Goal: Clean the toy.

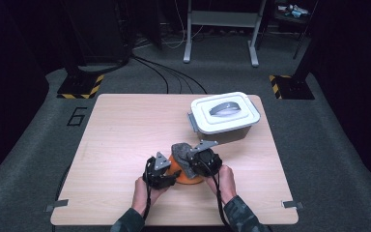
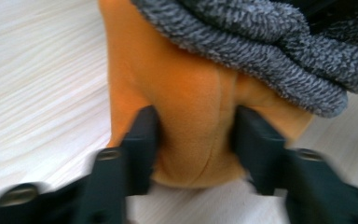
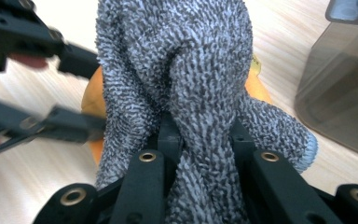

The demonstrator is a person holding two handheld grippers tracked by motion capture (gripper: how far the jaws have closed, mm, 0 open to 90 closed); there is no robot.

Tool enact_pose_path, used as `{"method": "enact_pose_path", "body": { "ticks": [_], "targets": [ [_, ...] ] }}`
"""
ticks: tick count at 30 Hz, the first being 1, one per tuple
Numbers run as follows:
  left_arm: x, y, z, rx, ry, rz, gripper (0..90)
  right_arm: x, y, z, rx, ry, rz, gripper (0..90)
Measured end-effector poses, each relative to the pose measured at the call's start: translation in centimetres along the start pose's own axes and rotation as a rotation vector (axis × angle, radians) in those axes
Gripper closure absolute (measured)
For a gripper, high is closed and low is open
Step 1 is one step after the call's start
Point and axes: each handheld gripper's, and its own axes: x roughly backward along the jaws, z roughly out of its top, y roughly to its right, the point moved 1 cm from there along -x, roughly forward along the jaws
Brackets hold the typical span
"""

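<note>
Grey sock (image 3: 186,84) sits pinched in the right claw (image 3: 200,140) mid-frame, while the left claw (image 2: 193,135) straddles the orange cloth (image 2: 191,112) below, barely gripping. Looks like mid-separating; next, lift the sock clear.

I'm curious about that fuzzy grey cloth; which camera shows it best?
The right gripper view: the grey cloth looms large, its nubbly weave sharp. The left gripper view catches its edge; the high view shows a small lump.

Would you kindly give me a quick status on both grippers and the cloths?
Right gripper shut on grey cloth. Left gripper astride orange cloth, grip not certain. Lidded box stands apart, nothing in the way.
</note>
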Motion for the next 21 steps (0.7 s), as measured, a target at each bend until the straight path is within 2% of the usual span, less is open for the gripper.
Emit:
{"method": "enact_pose_path", "body": {
  "ticks": [3, 4, 7, 9, 10, 12, 13, 14, 16, 18, 19, 21],
  "targets": [
    [0.1, 0.0, 0.0, 0.035, 0.027, -0.002, 71.6, 0.1, 0.2, 0.1, 0.002, -0.002, -0.011, 73.5],
    [0.4, 0.0, 0.1, 0.064, 0.039, -0.009, 74.1, 0.4, 0.3, 0.3, 0.007, 0.007, -0.018, 73.4],
    [1.5, 0.1, 0.8, 0.118, 0.047, -0.035, 76.5, 2.5, -0.2, 1.5, 0.036, 0.043, -0.061, 73.2],
    [2.0, 0.4, 1.1, 0.151, 0.043, -0.048, 76.6, 3.7, -0.8, 2.1, 0.045, 0.065, -0.058, 73.2],
    [2.2, 0.6, 1.1, 0.162, 0.033, -0.048, 76.5, 3.9, -1.1, 2.3, 0.062, 0.073, -0.051, 73.2],
    [2.4, 0.8, 1.0, 0.193, 0.026, -0.056, 76.4, 3.3, -1.6, 2.1, 0.066, 0.038, -0.042, 73.2],
    [2.2, 0.9, 0.8, 0.194, 0.014, -0.048, 76.4, 2.5, -1.5, 1.9, 0.088, 0.017, -0.042, 73.3],
    [2.0, 0.8, 0.5, 0.194, 0.009, -0.038, 76.4, 1.8, -1.3, 1.4, 0.09, 0.013, -0.04, 73.4],
    [1.7, 0.3, 0.1, 0.199, 0.009, -0.032, 76.5, 1.2, -1.0, 0.7, 0.057, 0.005, -0.017, 73.4],
    [1.5, 0.2, 0.1, 0.209, 0.012, -0.026, 76.5, 1.3, -0.4, 0.0, 0.055, 0.003, -0.035, 73.4],
    [1.5, 0.1, 0.1, 0.198, 0.008, -0.022, 76.4, 1.5, -0.1, -0.5, 0.042, 0.001, -0.038, 73.3],
    [1.3, 0.0, 0.0, 0.202, 0.017, -0.017, 76.3, 1.9, 0.8, -1.9, -0.002, -0.013, -0.052, 73.3]
  ]
}}
